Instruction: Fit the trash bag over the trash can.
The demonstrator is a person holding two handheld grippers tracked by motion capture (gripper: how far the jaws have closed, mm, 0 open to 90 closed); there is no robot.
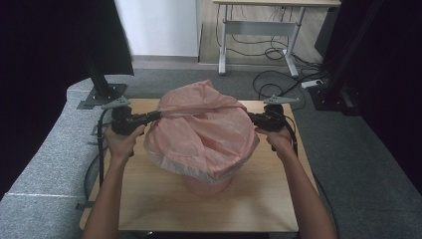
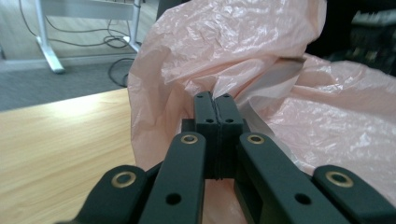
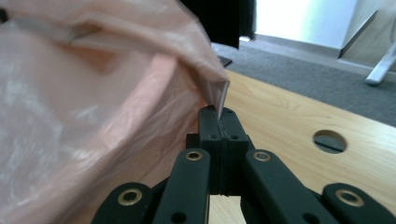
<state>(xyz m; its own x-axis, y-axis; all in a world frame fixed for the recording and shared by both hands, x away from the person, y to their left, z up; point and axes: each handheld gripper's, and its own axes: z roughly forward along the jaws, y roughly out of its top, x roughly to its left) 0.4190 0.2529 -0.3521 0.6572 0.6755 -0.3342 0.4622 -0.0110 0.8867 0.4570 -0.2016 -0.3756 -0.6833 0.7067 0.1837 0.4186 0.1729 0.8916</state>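
- The pink plastic bag (image 1: 201, 132) sits in the middle of the wooden tabletop (image 1: 149, 199), draped over a small bin (image 1: 206, 185) whose pale pink base peeks out underneath.
- The bag is thin, see-through and crinkled all over; its far edge rises into a puffed hump and its top edge is pulled into a taut band running left to right.
- The left tool (image 1: 155, 116), gripped in the person's left hand (image 1: 122, 139), has its jaws pressed together on the bag's left edge; in the left gripper view the tool (image 2: 214, 100) pinches the film between its black tips, with folds fanning upward from the pinch.
- The right tool (image 1: 251, 117), in the right hand (image 1: 278, 139), is likewise clamped on the bag's right edge; in the right gripper view a small pointed corner of film stands up from between its closed tips (image 3: 218, 114).
- Both tools are level with each other, on opposite sides of the bag, above the tabletop.
- A round hole (image 3: 329, 141) shows in the tabletop near the right tool.
- Beyond the tabletop lie grey carpet (image 1: 164, 82) and a white desk frame (image 1: 259, 30) with cables.
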